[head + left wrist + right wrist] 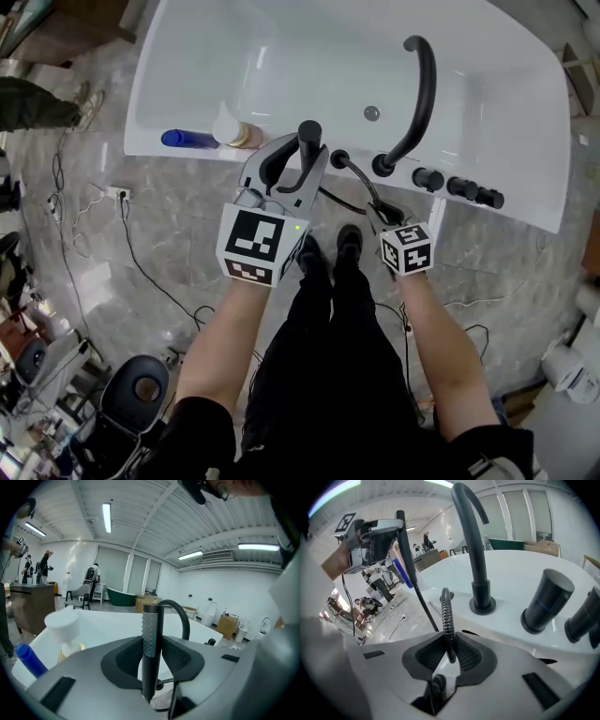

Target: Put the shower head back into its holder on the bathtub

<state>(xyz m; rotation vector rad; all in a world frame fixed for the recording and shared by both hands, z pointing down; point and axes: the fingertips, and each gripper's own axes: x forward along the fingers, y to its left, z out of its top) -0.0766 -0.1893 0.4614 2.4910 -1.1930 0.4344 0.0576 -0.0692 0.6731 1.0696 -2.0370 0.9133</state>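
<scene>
left gripper (292, 165): closed on the shower head (308, 137), pads pressed on its black handle
shower head: stood upright in those jaws, above the near rim of the white bathtub (525, 122), not seated in it
right gripper (385, 216): clamped on the ribbed hose (448, 613), just in front of the rim
hose: rose from a socket in the rim, left of the arched spout (423, 84)
knobs (459, 187): in a row right of the spout
blue bottle (187, 139): lay on the rim, left of the left gripper
</scene>
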